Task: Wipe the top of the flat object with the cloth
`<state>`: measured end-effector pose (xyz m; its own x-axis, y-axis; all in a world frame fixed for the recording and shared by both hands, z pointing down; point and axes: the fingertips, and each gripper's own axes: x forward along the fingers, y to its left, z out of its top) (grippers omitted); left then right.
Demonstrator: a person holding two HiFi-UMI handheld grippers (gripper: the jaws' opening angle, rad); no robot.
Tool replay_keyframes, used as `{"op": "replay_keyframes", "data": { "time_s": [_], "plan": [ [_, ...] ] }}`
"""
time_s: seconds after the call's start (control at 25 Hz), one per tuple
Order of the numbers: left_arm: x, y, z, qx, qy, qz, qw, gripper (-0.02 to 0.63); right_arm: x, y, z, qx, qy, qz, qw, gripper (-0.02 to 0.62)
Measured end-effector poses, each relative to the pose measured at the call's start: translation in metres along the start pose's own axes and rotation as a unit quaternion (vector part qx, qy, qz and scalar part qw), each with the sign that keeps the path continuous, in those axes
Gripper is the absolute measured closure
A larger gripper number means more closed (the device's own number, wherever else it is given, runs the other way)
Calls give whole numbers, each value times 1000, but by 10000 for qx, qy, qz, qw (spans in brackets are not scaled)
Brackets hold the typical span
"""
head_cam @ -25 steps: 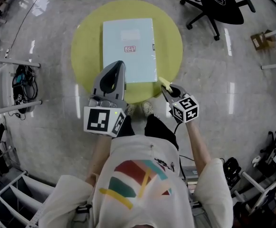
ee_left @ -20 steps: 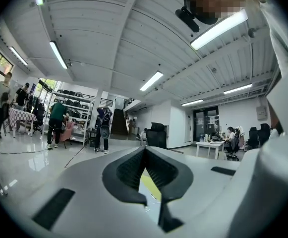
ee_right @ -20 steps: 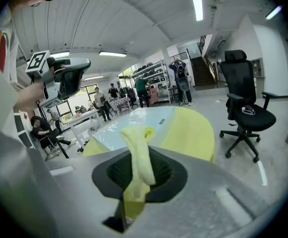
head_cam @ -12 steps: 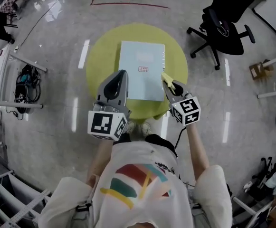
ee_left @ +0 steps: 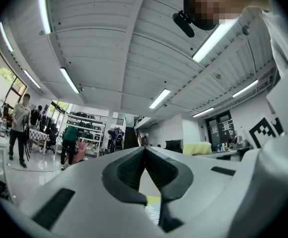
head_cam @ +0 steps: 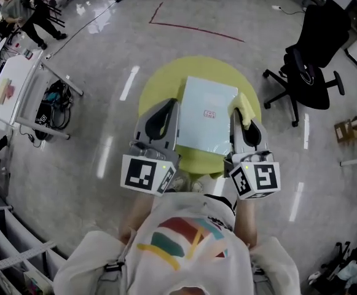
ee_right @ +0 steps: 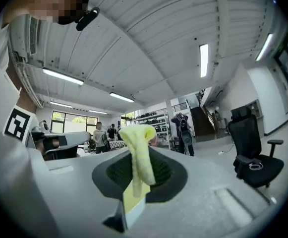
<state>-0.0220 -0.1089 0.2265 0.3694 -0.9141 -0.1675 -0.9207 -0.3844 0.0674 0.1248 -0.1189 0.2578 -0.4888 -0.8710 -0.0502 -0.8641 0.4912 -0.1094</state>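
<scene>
A: Where is the flat object (head_cam: 203, 128) at this moment?

B: It lies flat on the round yellow bench (head_cam: 160, 94), about in the middle. It is pale blue, with a small red label on top. Nothing rests on it.

A: And the cloth (ee_right: 140, 150)?

B: The right claw (head_cam: 243, 125) is clamped on it. In the right gripper view a yellow fold stands up between the jaws and one end droops down over them. From the head view the cloth is at the right edge of the flat object. If it touches the top, I cannot tell.

A: What about the left claw (ee_left: 144, 152)?

B: Its jaws are pressed together with nothing between them. It is just beside the left edge of the flat object.

A: How do you think the cloth will handle?

B: It looks soft, light and limp, so I think it will bend under any push. The grip is on a bunched part, which seems secure. The free end should be the part that wipes.

A: And the flat object itself?

B: It looks thin, stiff and smooth, probably light. My worry is that it slides on the bench during wiping. I would press the left claw on the near left corner to keep it in place.
</scene>
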Motion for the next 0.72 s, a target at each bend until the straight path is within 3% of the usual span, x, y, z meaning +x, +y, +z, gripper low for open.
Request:
{"op": "replay_keyframes", "data": {
  "time_s": [0.16,0.36,0.72],
  "plan": [
    [-1,-6,23,141,-42,-76,9999,592,-12,16,32,-584,-326,-172,9976,568],
    [0,-17,31,269,40,-222,9994,592,-17,34,39,-1186,-320,-275,9920,568],
    [2,-30,30,467,70,-349,9983,592,-13,35,27,-1266,-101,-309,9914,569]
  ]
}}
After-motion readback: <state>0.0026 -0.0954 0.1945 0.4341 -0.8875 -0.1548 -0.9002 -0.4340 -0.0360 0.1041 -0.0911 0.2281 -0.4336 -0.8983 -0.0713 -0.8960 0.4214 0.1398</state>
